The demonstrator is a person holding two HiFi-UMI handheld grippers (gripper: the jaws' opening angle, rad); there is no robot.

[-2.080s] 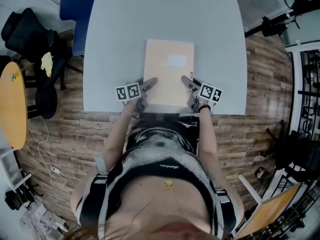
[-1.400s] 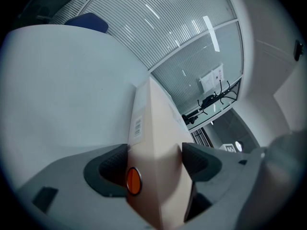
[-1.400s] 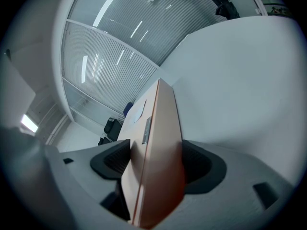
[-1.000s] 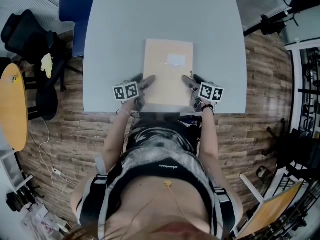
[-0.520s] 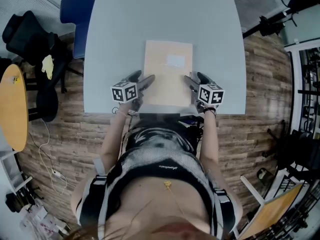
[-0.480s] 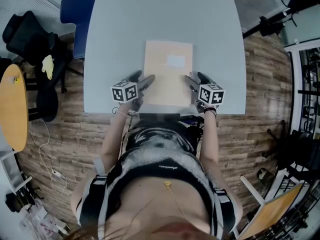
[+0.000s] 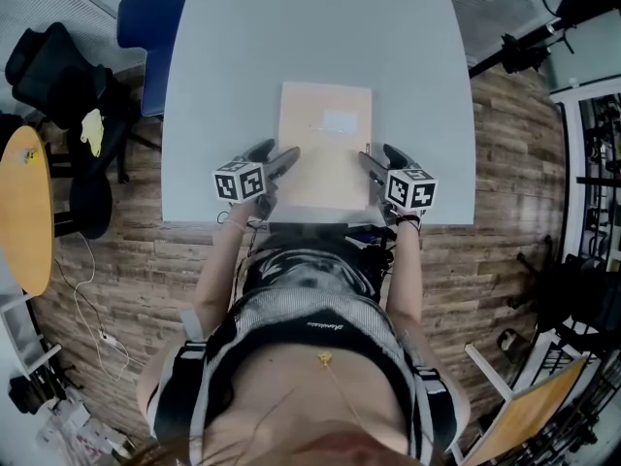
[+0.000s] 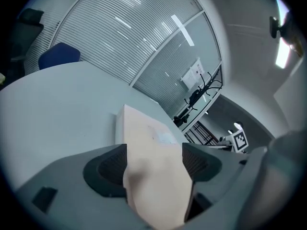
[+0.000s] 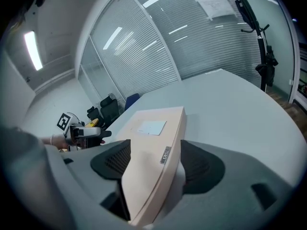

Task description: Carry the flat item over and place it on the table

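**Flat box rests on grey table, grippers parted at its sides**

The flat beige box (image 7: pixel 324 149) lies on the grey table (image 7: pixel 320 27), close to the near edge and square to it, with a white label (image 7: pixel 342 121) facing up; the person stands at that edge with a gripper in each hand. The left gripper (image 7: pixel 277 151) straddles the box's left long edge with its jaws spread apart, one over the top face and the other outside it above the table. The right gripper (image 7: pixel 379 154) mirrors this at the right long edge, jaws likewise apart; the right gripper view shows the box's top and side faces between them. Whether any pad touches the box cannot be told. A blue chair (image 7: pixel 146 22) stands at the table's far left corner; plank flooring (image 7: pixel 514 163) surrounds the table.
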